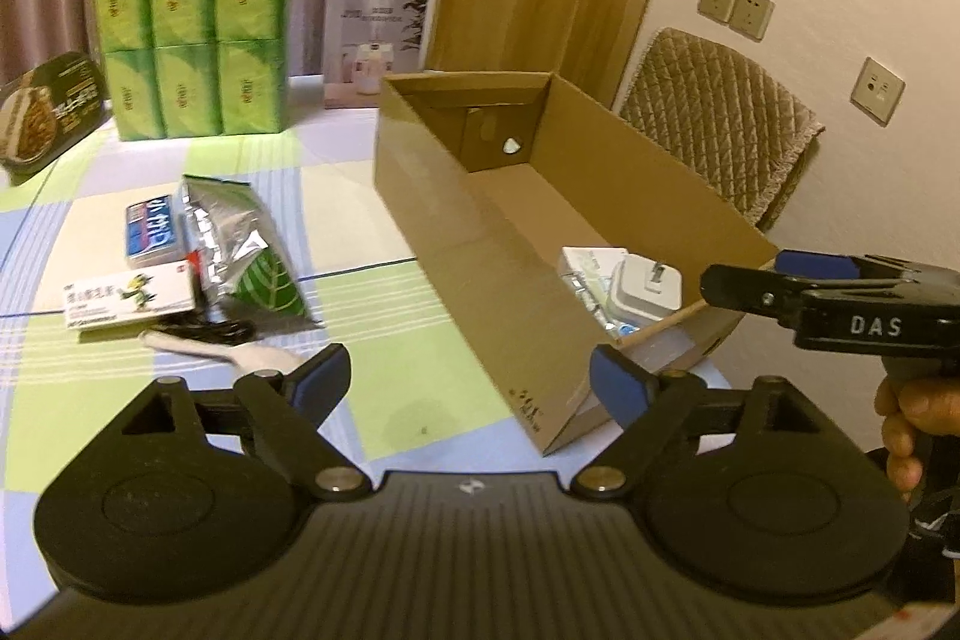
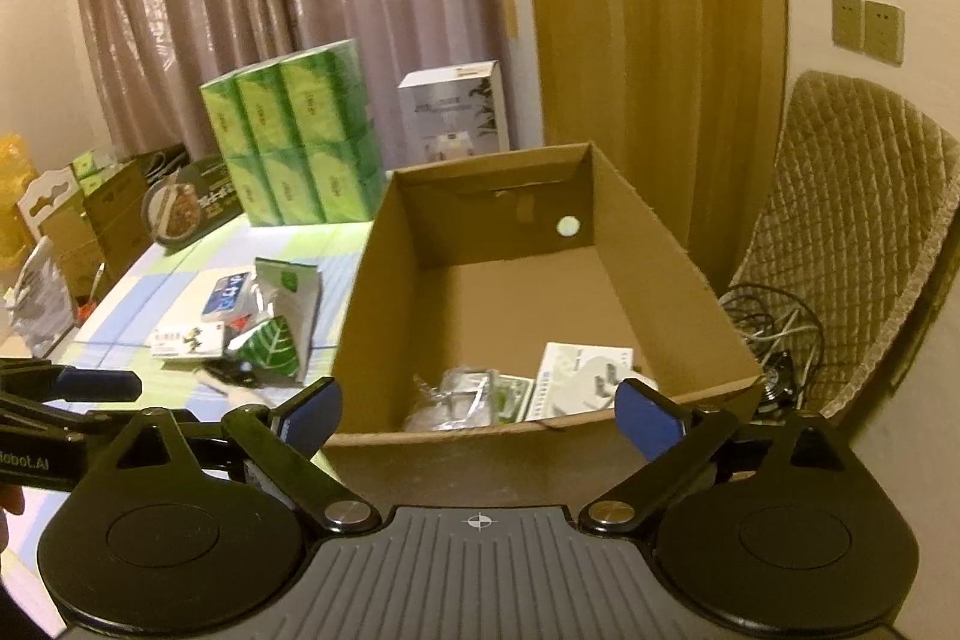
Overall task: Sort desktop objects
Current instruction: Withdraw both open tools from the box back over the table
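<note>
Gaping empty, both left gripper (image 1: 471,382) and right gripper (image 2: 480,409), cardboard box (image 2: 654,232) near wall hiding contents partly.

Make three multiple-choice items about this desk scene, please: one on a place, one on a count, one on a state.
1. Where is the white plug adapter?
A. inside the cardboard box
B. on the tablecloth
C. on the chair

2. How many green tissue packs face the camera?
A. four
B. six
C. nine

3. How are the jaws of the left gripper?
A. shut on a spoon
B. shut on nothing
C. open

Key: 1 A, it lies at the box's near end; 2 B, two rows of three; 3 C, the jaws stand wide apart, holding nothing.
</note>
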A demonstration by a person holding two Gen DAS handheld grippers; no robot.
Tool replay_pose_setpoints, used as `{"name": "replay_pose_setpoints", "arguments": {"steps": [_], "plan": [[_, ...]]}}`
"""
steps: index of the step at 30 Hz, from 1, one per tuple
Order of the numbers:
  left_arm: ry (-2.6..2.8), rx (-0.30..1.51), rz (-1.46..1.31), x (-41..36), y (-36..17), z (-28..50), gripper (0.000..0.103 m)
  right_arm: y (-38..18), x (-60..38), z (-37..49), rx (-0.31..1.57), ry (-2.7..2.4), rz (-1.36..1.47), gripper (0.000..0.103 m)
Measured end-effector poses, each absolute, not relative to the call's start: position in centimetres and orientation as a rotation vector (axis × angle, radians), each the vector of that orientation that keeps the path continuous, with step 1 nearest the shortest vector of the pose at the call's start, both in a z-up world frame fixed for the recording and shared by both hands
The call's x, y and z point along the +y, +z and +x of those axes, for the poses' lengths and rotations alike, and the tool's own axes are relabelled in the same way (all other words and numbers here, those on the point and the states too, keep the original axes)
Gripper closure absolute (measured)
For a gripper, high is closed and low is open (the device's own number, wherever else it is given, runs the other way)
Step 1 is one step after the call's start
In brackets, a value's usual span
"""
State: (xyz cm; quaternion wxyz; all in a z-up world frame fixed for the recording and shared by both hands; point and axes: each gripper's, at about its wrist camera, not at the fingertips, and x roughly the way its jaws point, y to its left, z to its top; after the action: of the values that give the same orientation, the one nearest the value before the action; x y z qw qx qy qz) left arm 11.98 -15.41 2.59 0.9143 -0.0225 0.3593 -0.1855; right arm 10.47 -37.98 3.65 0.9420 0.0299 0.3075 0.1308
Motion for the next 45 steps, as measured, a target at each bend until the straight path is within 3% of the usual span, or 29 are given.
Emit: {"name": "replay_pose_setpoints", "arguments": {"steps": [5,19,45], "plan": [[-0.350,0.736,-0.059,-13.6,2.7,11.3,0.012,3.7,-36.8,9.9,0.630,0.285,0.046,0.002],[-0.255,0.761,-0.095,-8.8,1.8,10.1,0.002,3.9,-34.1,8.7,0.645,0.333,0.015,0.002],[-0.163,0.810,-0.133,-2.0,-0.4,9.2,0.002,3.5,-28.6,8.4,0.675,0.448,-0.061,0.002]]}}
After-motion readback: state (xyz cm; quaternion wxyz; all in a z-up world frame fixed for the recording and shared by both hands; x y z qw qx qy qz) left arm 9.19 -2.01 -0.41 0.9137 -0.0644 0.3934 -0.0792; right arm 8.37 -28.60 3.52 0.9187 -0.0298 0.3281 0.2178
